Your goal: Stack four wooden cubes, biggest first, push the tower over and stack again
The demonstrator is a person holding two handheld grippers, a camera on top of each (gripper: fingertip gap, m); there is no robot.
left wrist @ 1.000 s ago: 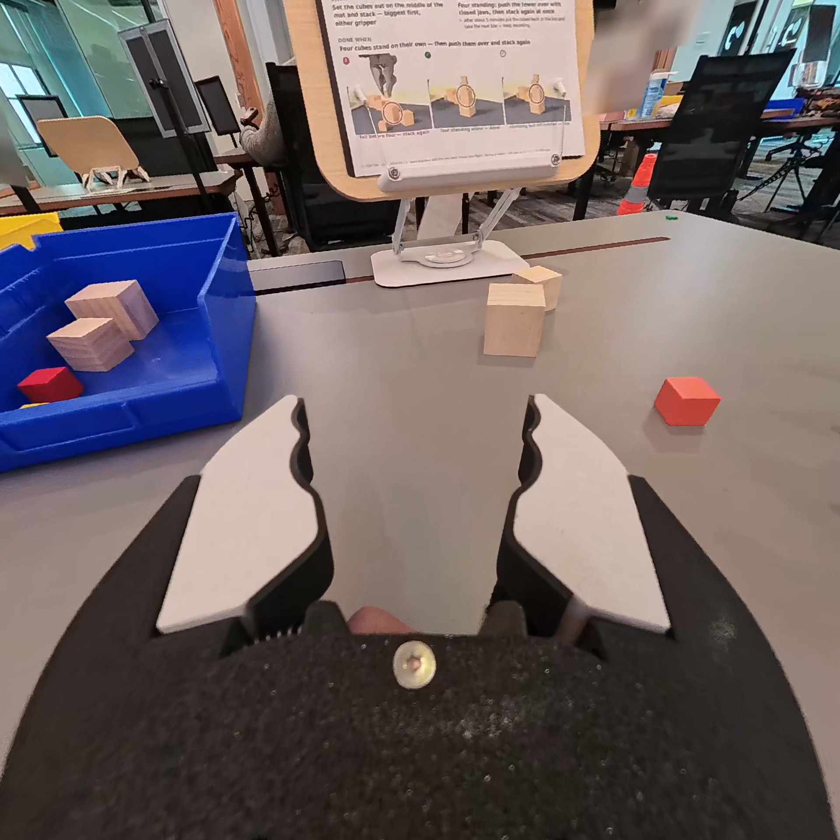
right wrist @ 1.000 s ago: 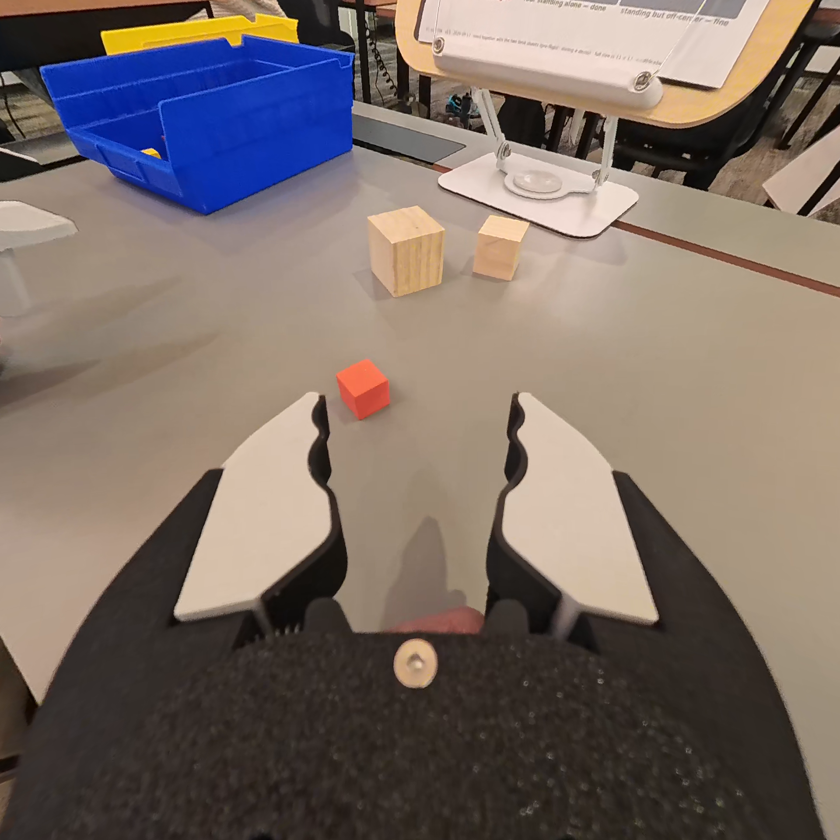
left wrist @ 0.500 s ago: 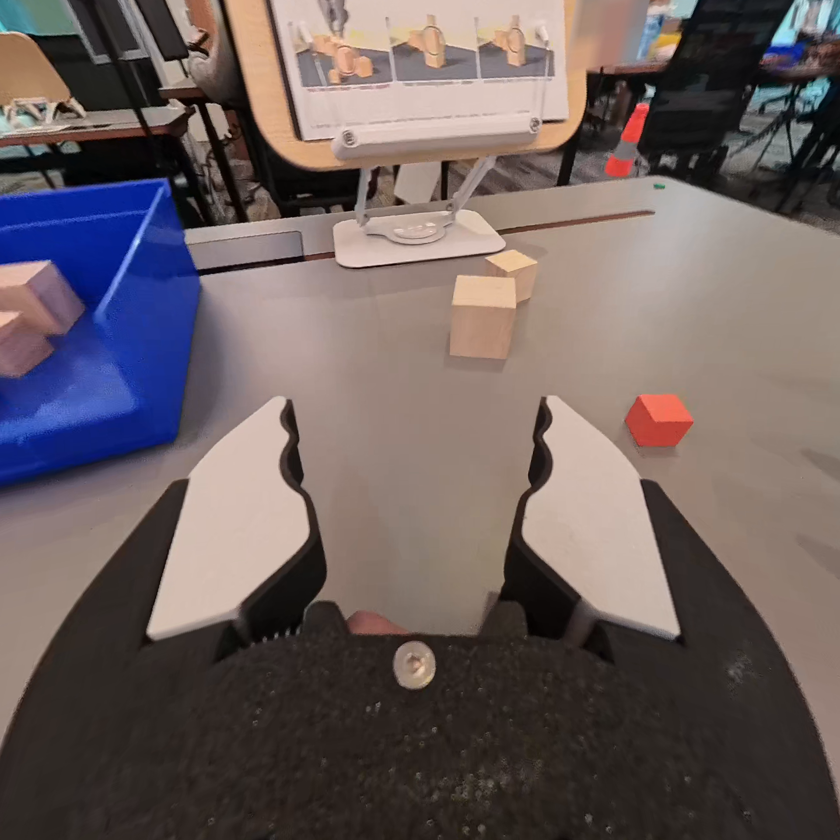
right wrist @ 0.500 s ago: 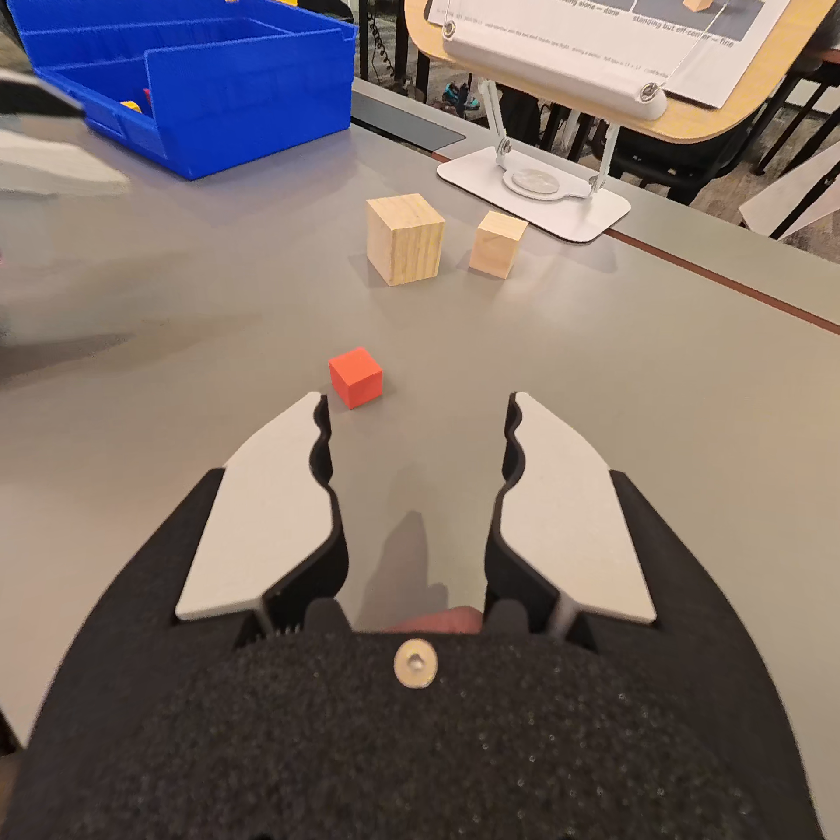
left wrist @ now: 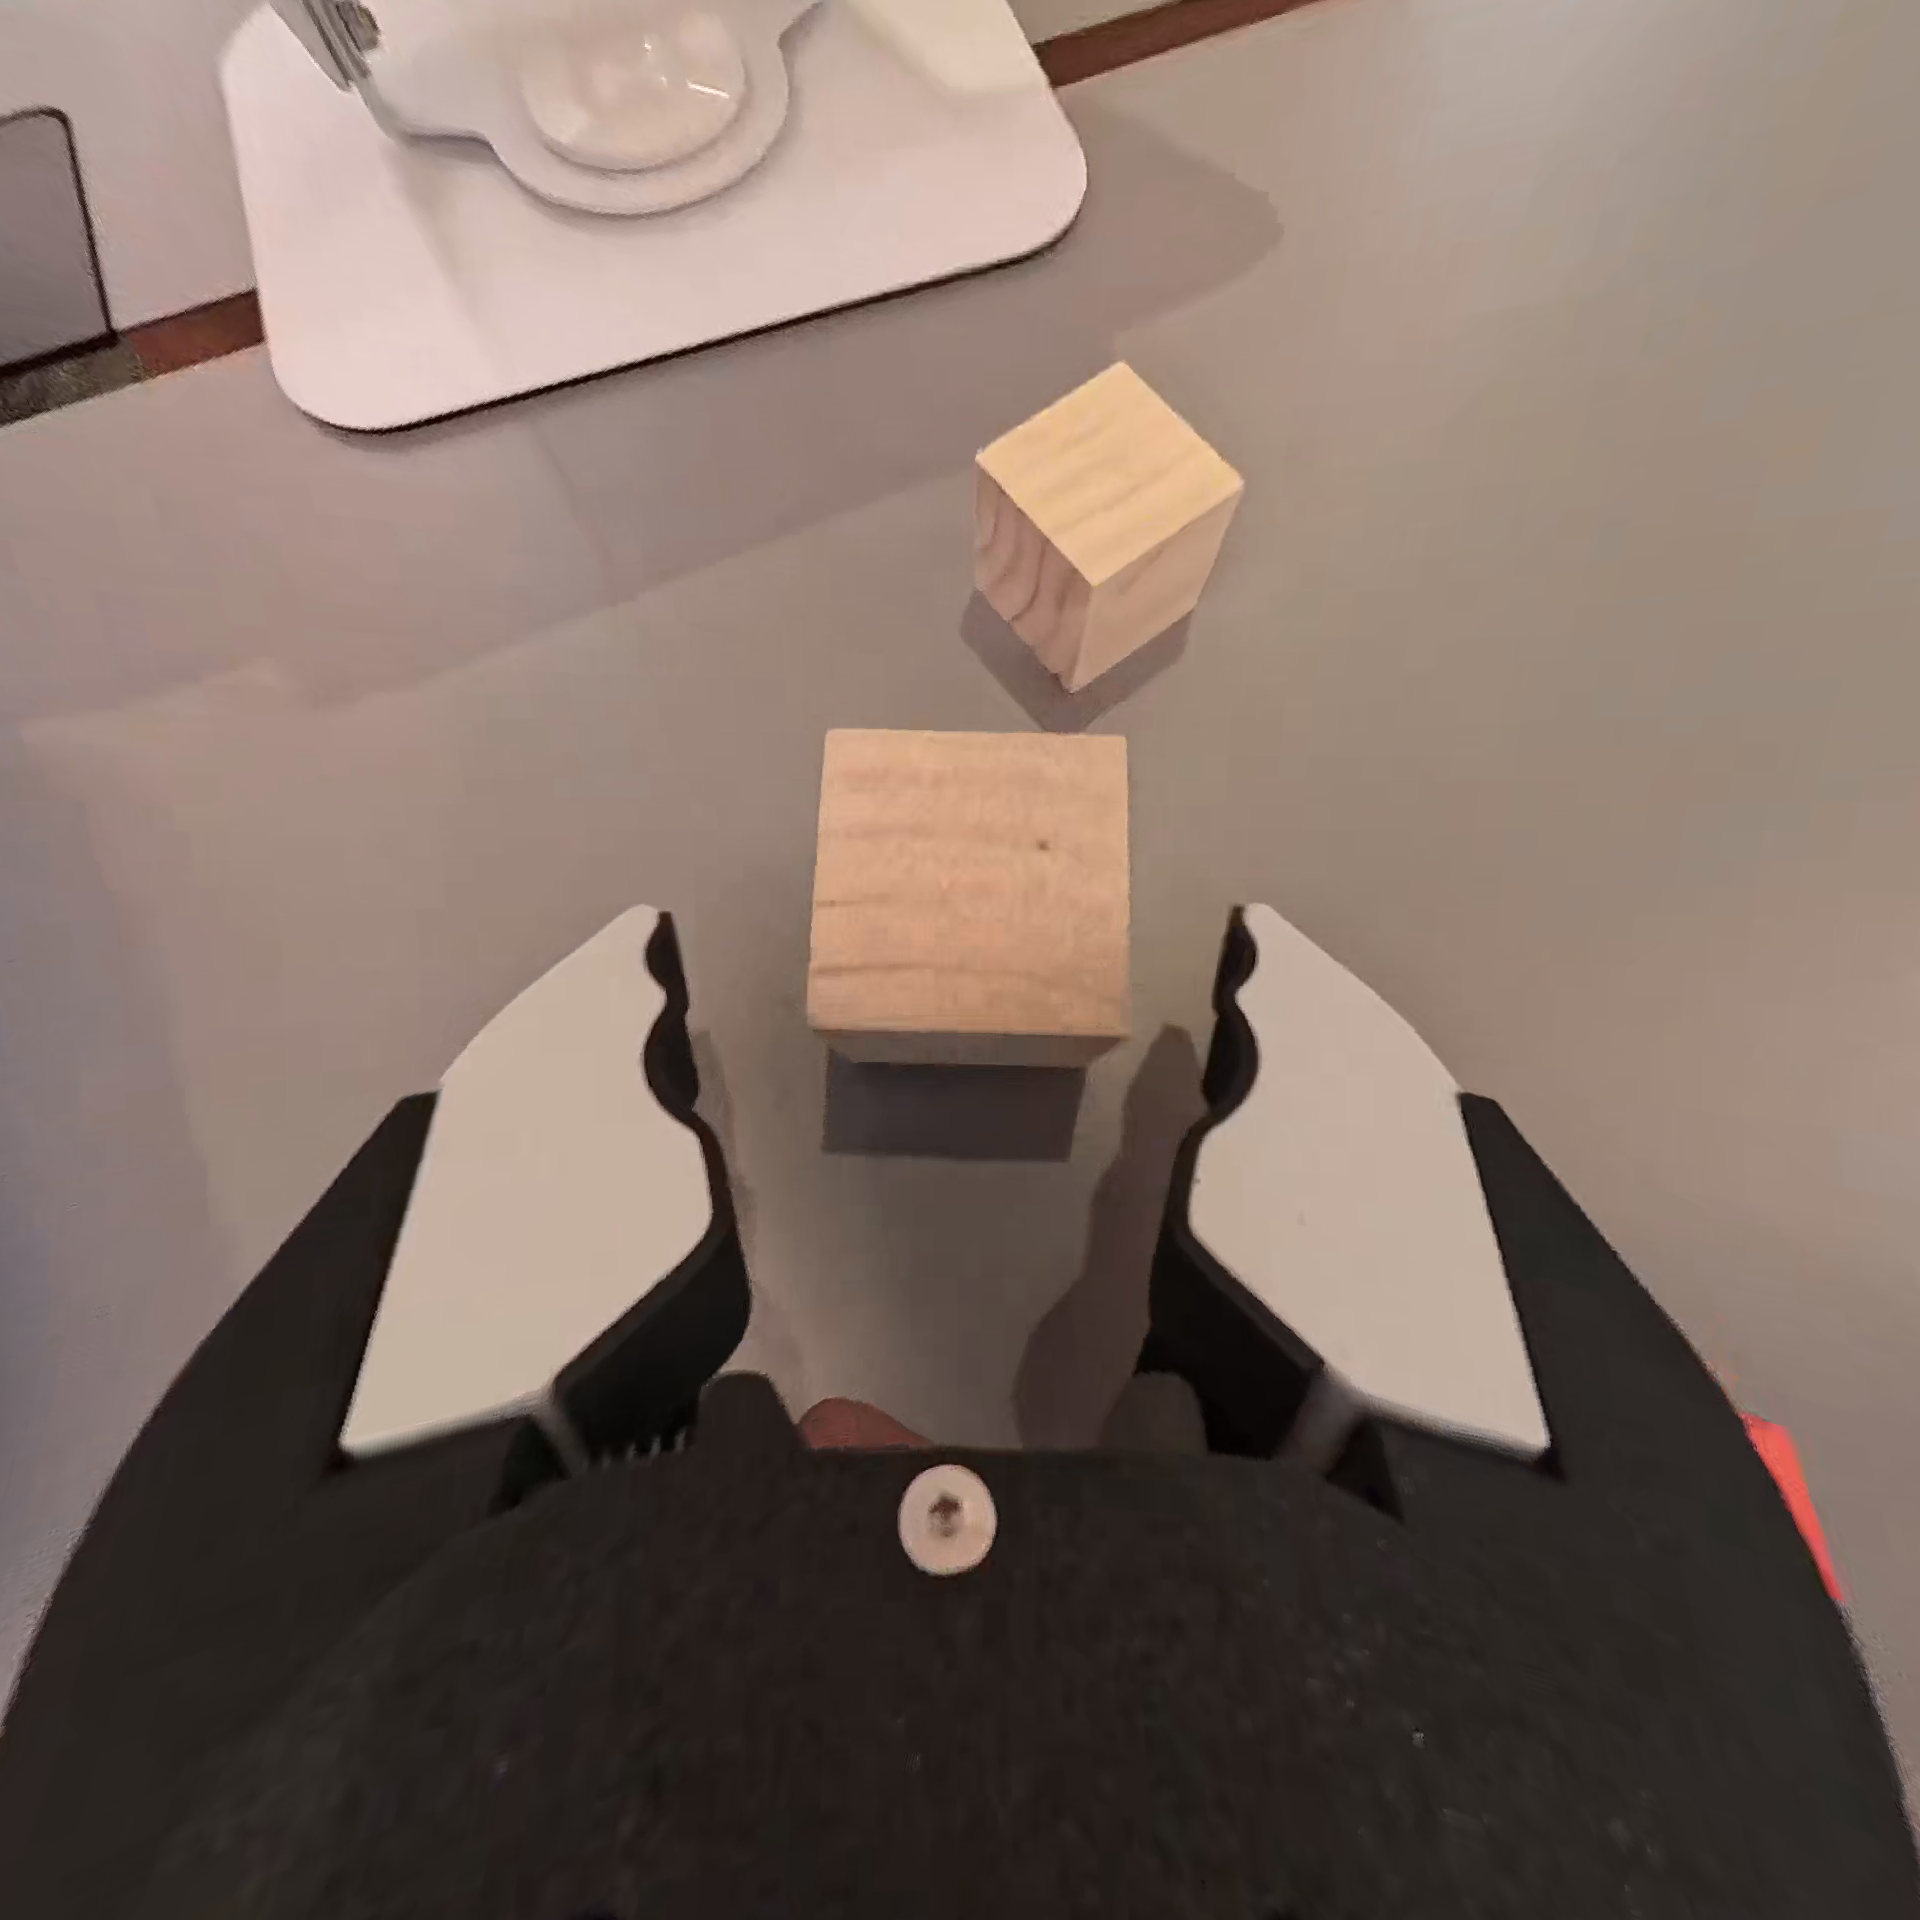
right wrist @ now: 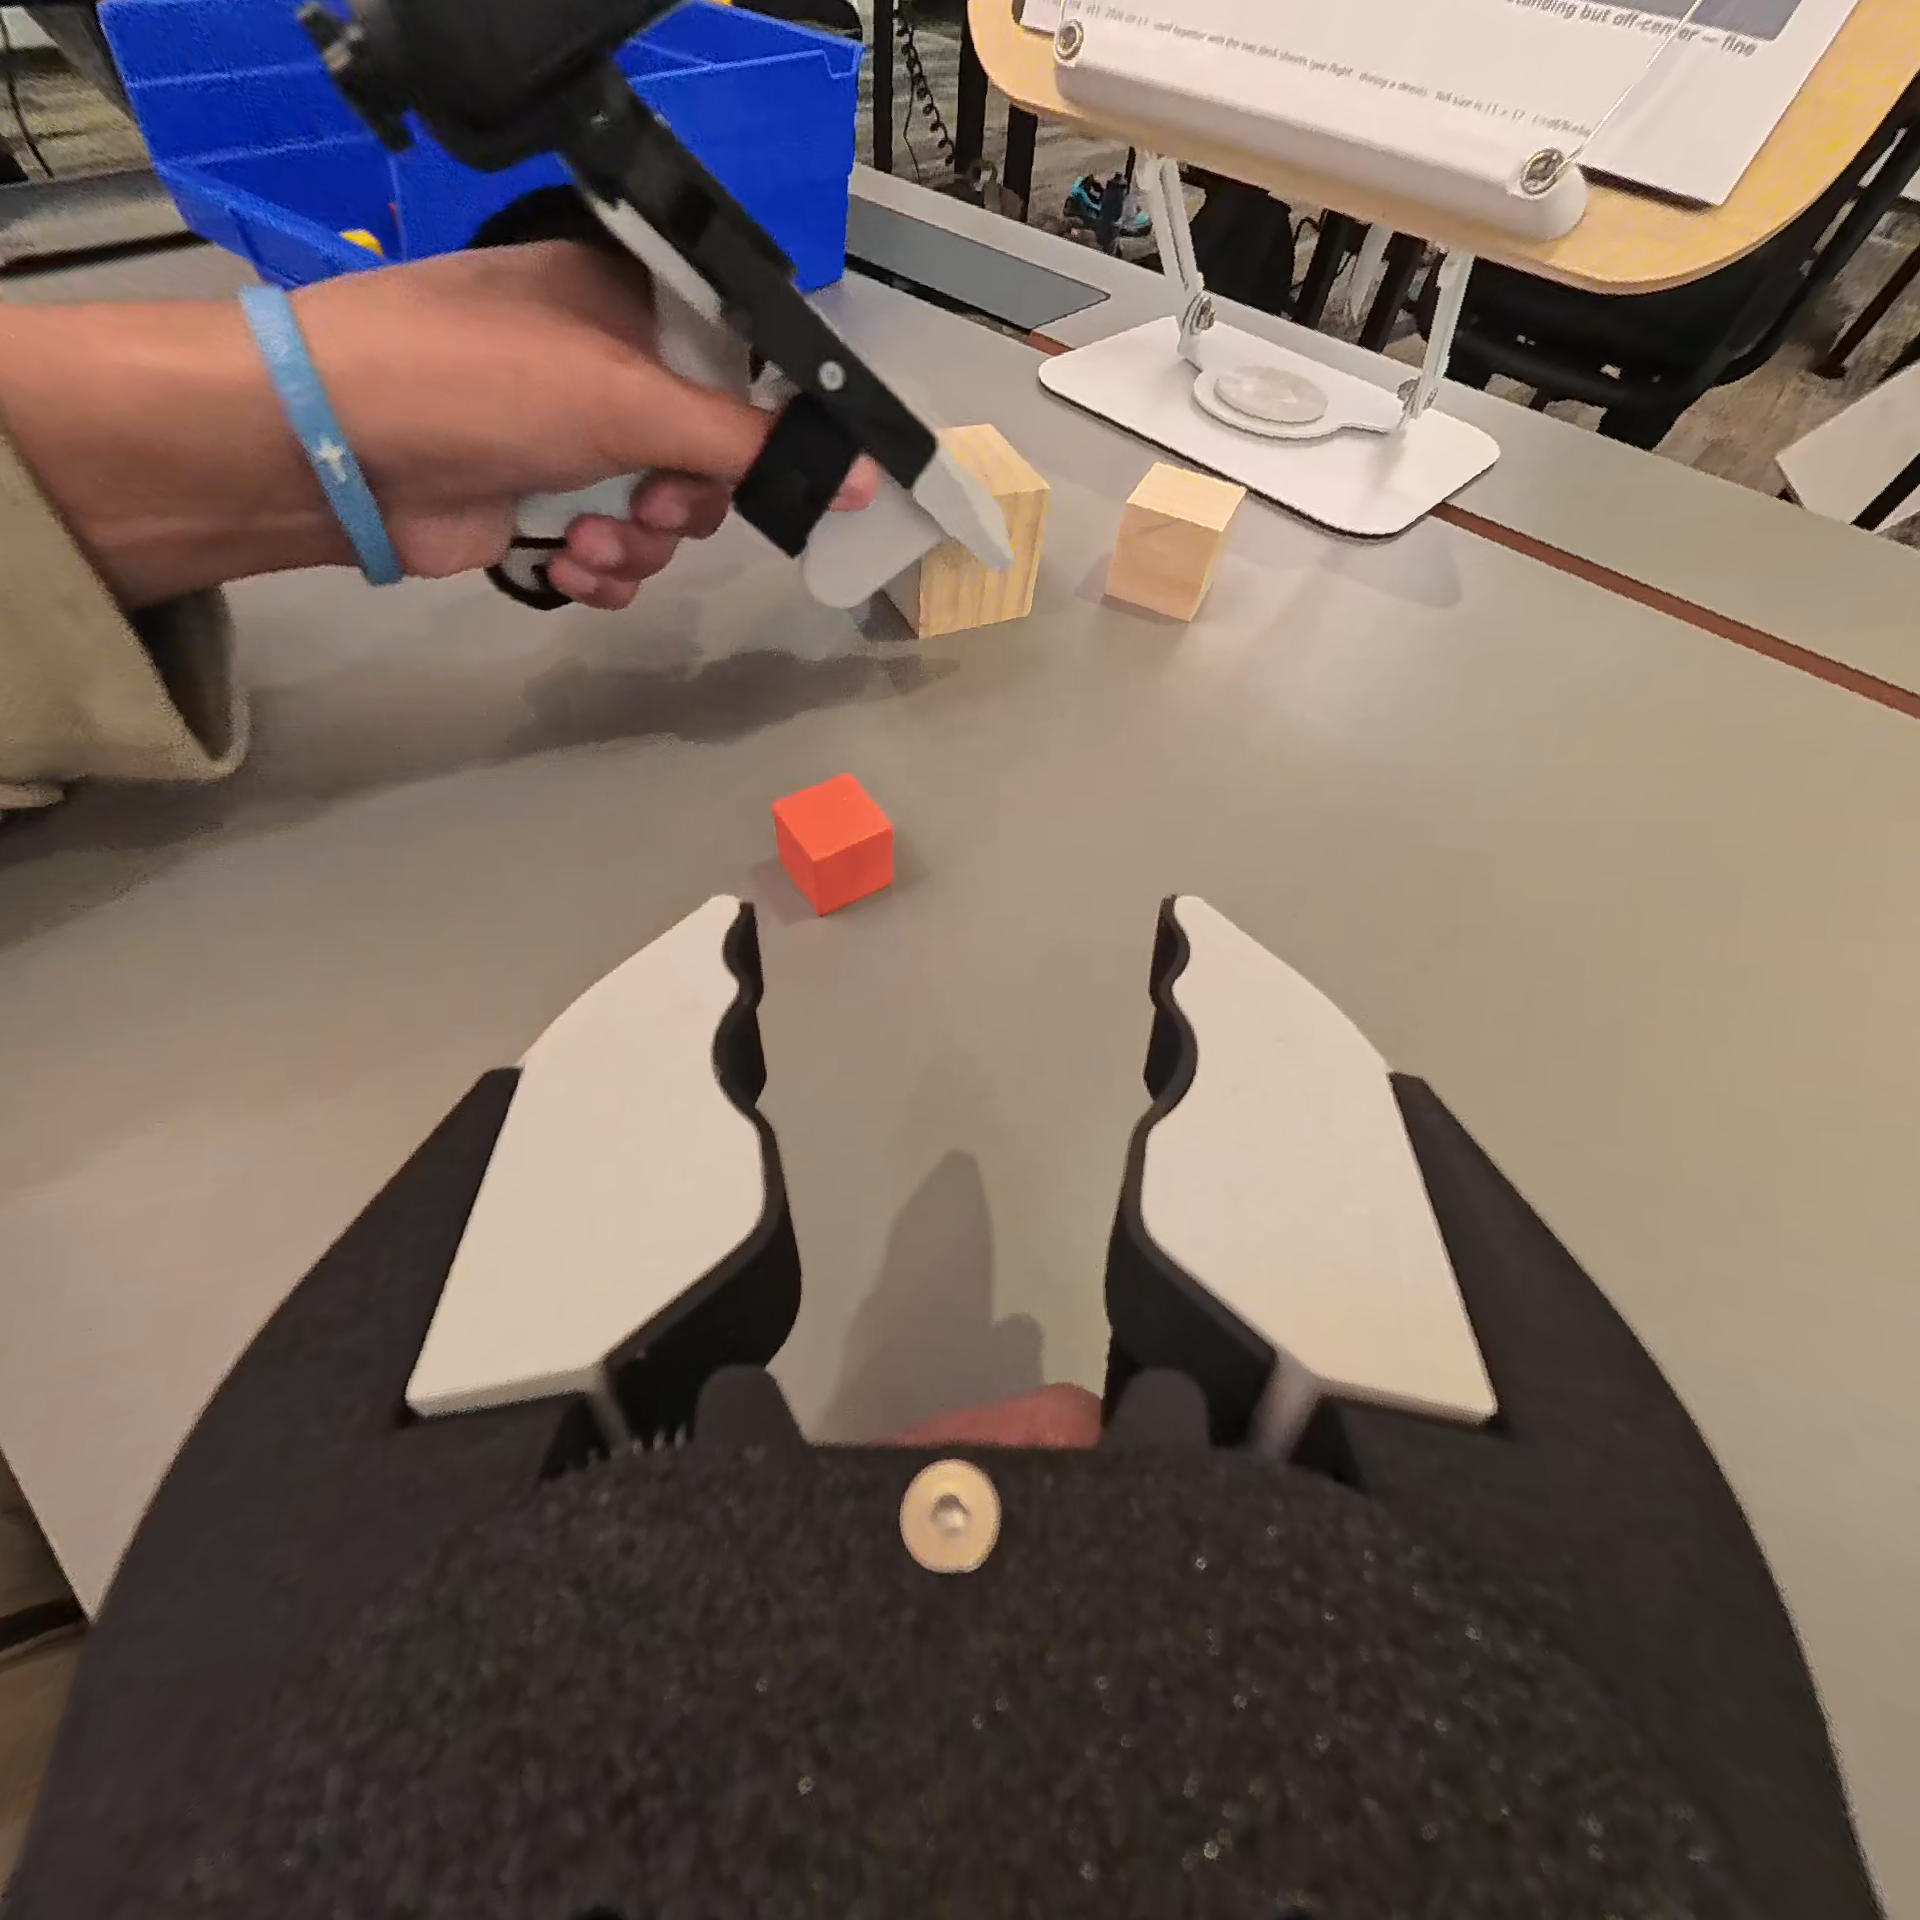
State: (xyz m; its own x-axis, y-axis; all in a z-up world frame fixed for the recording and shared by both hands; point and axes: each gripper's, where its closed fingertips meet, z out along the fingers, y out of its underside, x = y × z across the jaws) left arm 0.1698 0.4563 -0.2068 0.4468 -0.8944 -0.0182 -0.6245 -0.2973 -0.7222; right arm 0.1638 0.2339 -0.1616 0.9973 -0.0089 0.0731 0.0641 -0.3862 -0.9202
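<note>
1. Left gripper [left wrist: 951,935]: jaws spread wide, nothing held. It is tilted down over the grey table [left wrist: 1558,727].
2. Large wooden cube [left wrist: 968,883]: rests on the table just ahead of the left fingertips, centred in line with the gap between them and narrower than that gap. In the right wrist view the near finger [right wrist: 914,525] overlaps the cube's near side; whether they touch cannot be told.
3. Smaller wooden cube [left wrist: 1107,520]: stands just beyond the large one, slightly to its right, turned corner-on, not touching it.
4. Right gripper [right wrist: 956,914]: jaws likewise wide, empty, above bare table.
5. Red cube [right wrist: 833,842]: lies just ahead of the right gripper's left fingertip, outside the gap, well apart from both wooden cubes.
6. White stand base [right wrist: 1278,416]: behind the wooden cubes.
7. Blue bin [right wrist: 727,135]: far left of the table, behind the person's hand [right wrist: 499,416] that holds the left gripper.
</note>
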